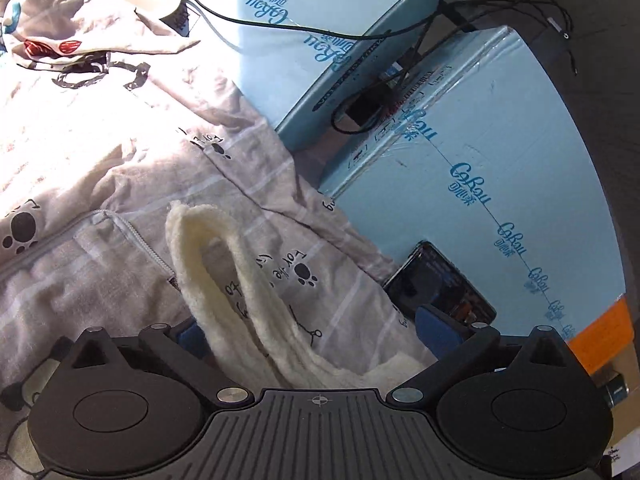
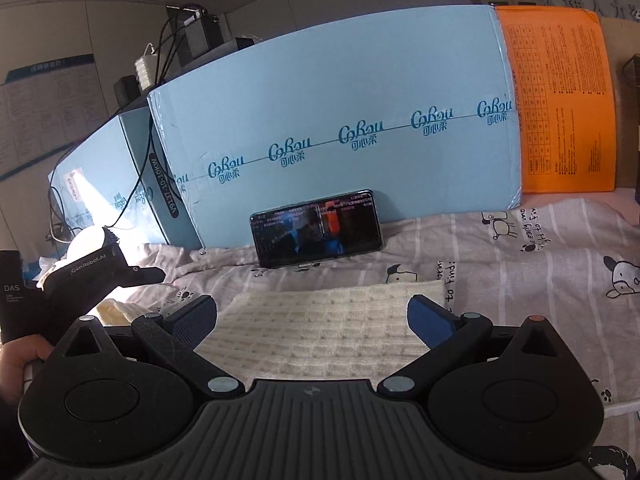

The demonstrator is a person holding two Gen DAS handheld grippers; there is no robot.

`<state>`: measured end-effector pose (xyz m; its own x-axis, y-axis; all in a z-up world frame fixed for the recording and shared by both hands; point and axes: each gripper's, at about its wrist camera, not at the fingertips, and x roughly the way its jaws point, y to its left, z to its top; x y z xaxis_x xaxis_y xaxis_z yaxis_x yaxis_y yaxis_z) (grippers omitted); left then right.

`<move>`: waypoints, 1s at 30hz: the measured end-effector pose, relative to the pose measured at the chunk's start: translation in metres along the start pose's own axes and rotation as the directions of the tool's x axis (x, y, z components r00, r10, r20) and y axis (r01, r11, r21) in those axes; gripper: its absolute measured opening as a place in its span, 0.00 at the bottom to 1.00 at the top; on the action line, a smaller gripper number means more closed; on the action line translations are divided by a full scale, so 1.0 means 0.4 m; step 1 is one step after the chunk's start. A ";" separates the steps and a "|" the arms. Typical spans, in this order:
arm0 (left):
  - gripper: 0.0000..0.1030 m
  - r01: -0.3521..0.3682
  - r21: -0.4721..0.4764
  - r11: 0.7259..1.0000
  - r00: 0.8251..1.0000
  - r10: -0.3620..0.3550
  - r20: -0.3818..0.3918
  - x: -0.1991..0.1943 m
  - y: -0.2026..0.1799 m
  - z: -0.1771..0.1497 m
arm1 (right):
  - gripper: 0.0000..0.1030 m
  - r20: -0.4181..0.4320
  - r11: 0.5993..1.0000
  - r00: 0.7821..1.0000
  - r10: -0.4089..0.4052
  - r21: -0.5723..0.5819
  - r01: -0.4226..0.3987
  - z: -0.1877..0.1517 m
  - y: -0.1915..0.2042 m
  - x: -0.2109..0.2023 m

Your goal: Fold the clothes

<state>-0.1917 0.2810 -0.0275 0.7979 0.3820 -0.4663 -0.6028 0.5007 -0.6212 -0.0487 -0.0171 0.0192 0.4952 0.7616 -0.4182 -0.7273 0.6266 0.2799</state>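
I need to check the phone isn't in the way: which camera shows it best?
The right wrist view: the phone faces the camera whole, propped against the blue box, its screen lit, beyond the cream knit. The left wrist view shows it only obliquely, partly behind a finger pad.

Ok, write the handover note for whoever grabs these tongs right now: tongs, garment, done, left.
Left tongs: open, holding nothing; the sweater's looped edge lies between the fingers.
Right tongs: open, holding nothing, poised over the sweater's flat knit panel.
Sweater: cream knit, on the bedsheet, in front of the phone propped against the blue box. A second garment lies bunched at the far end.
Done: the sweater looks partly folded into a flat rectangle.
Left: the loose looped end on the left side probably still needs folding in; then the bunched garment.
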 end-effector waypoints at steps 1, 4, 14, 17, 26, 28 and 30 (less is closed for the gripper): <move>0.94 0.008 0.017 1.000 1.000 -0.008 0.008 -0.001 0.000 -0.001 | 1.00 -0.009 1.000 1.000 -0.008 0.011 0.008 -0.002 -0.007 0.004; 0.69 0.017 0.036 0.999 1.000 -0.017 0.006 0.008 0.005 -0.001 | 1.00 -0.022 0.999 1.000 -0.003 0.036 0.004 -0.010 -0.017 0.007; 0.28 0.240 0.076 0.968 0.970 -0.242 0.005 -0.011 -0.007 -0.012 | 1.00 -0.020 0.997 0.999 -0.030 0.068 0.031 -0.014 -0.035 0.007; 0.28 0.379 0.129 0.916 0.925 -0.374 -0.066 -0.017 -0.043 -0.037 | 1.00 -0.014 0.997 1.000 -0.026 0.077 0.027 -0.013 -0.039 0.002; 0.58 0.488 0.114 0.865 0.862 -0.458 -0.216 0.014 -0.073 -0.089 | 1.00 -0.022 0.996 0.999 -0.023 0.085 0.025 -0.013 -0.043 0.005; 0.78 0.557 0.041 0.829 0.815 -0.537 -0.217 0.013 -0.062 -0.082 | 1.00 -0.022 0.996 0.999 -0.025 0.086 0.027 -0.014 -0.044 0.006; 0.84 0.614 -0.018 0.789 0.769 -0.604 -0.210 0.008 -0.051 -0.074 | 1.00 -0.024 0.996 0.999 -0.026 0.086 0.028 -0.014 -0.044 0.007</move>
<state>-0.1768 0.2489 -0.0351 0.9782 -0.1720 -0.1160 0.0147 0.6153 -0.7881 -0.0373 -0.0270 0.0085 0.5025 0.7410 -0.4456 -0.6697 0.6595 0.3415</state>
